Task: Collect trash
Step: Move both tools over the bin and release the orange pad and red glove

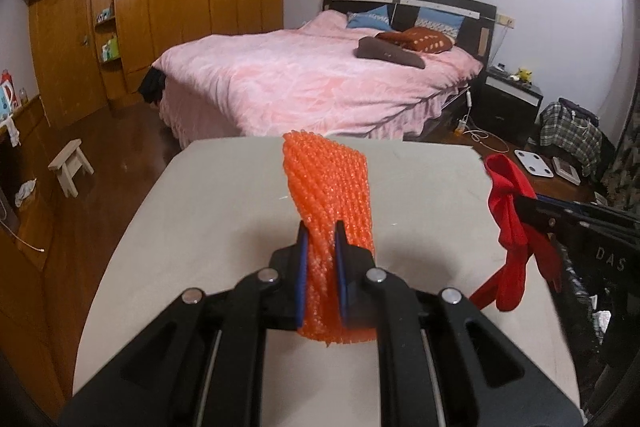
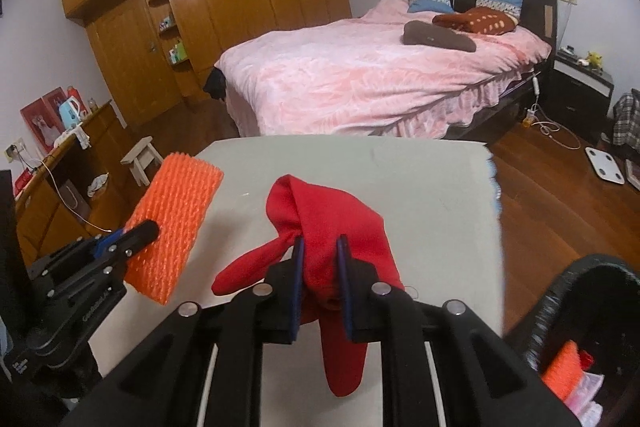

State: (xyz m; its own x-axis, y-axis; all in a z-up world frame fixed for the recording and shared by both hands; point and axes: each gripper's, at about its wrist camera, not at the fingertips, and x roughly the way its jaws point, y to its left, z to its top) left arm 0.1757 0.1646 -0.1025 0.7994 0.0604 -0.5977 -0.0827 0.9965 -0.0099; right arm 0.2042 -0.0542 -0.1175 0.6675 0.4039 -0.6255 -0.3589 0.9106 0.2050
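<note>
An orange foam net [image 1: 328,195] is clamped between the left tongs [image 1: 322,241] and held above the grey tabletop [image 1: 200,211]. A red cloth [image 2: 340,223] is gripped by the right tongs [image 2: 320,251], beside a black bin [image 2: 576,291] at the tabletop's right edge, in which more orange netting is seen.

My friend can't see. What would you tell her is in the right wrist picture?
The right gripper pinches a red cloth above a pale table. To its left, the left gripper holds an orange foam net. A black bin sits at lower right, and a pink bed lies behind.
</note>
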